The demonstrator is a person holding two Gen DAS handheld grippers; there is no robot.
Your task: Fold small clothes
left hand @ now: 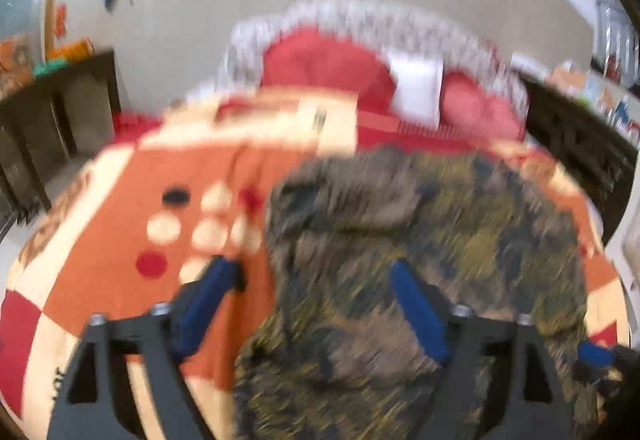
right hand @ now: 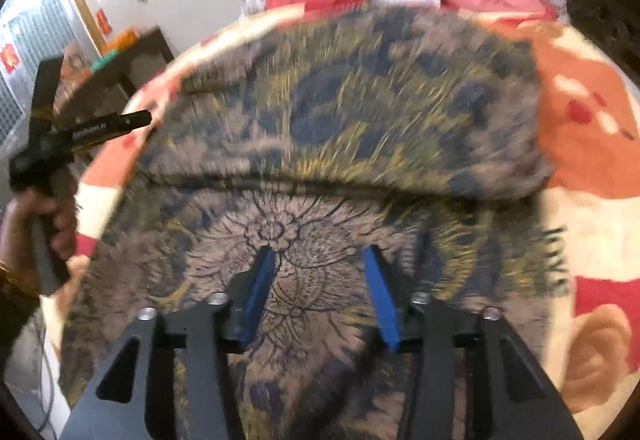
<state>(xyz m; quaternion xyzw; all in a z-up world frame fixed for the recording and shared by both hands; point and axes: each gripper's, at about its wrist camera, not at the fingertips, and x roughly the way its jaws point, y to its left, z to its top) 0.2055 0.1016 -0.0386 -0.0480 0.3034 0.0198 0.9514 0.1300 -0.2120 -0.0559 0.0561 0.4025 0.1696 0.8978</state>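
Garment: the patterned cloth (right hand: 340, 112) lies spread on the orange bedcover (left hand: 120, 200), with one fold crease running crosswise ahead of the right jaws.
Left gripper (left hand: 316, 296): released, jaws wide, nothing between them; the cloth's edge runs below, mostly to its right.
Right gripper (right hand: 320, 280): parted, hovering above the cloth, gripping nothing.
Nearer hand: likely the right, centred over the cloth.
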